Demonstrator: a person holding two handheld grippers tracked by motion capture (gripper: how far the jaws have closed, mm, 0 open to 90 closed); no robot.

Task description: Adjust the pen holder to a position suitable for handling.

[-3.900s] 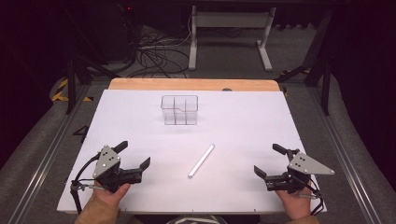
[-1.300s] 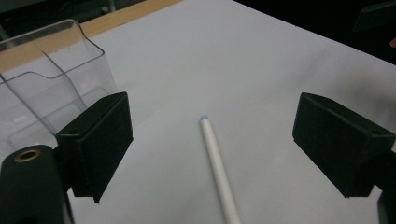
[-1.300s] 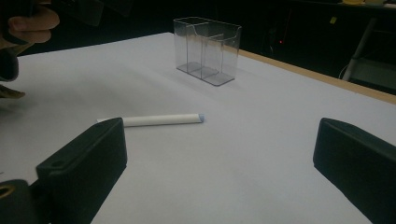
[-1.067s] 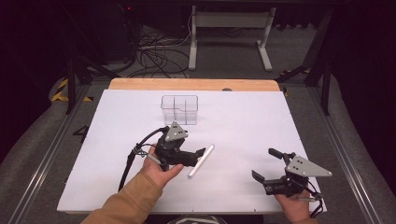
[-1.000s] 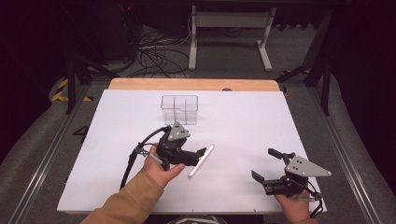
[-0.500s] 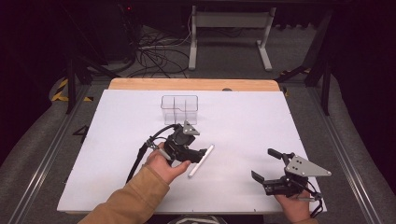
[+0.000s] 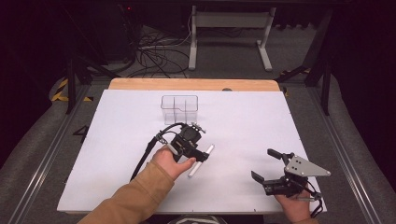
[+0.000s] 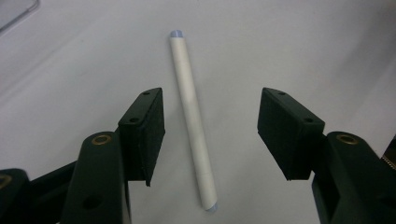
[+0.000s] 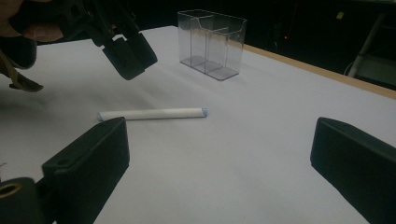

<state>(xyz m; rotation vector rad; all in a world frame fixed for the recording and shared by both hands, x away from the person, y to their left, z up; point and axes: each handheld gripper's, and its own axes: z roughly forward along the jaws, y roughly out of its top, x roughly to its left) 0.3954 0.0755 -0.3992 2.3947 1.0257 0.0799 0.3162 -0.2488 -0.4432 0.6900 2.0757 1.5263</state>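
Lying flat between the left gripper (image 8: 210, 140)'s parted jaws, slim white tube (image 8: 192, 119), seemingly bluish-capped, right gripper (image 9: 219, 172) agape

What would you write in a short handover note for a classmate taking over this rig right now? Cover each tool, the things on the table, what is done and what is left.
Left tool: open, poised over the white tube, one jaw on each side, not touching it.
Right tool: open, holding nothing, low near the table's front right.
White tube: lying flat on the white table, in front of the clear divided box, apart from it.
Clear divided box: upright near the back of the table, nothing seen inside.
Done: left tool lined up across the tube.
Left: close on the tube and lift it; probably drop it into a compartment of the box.
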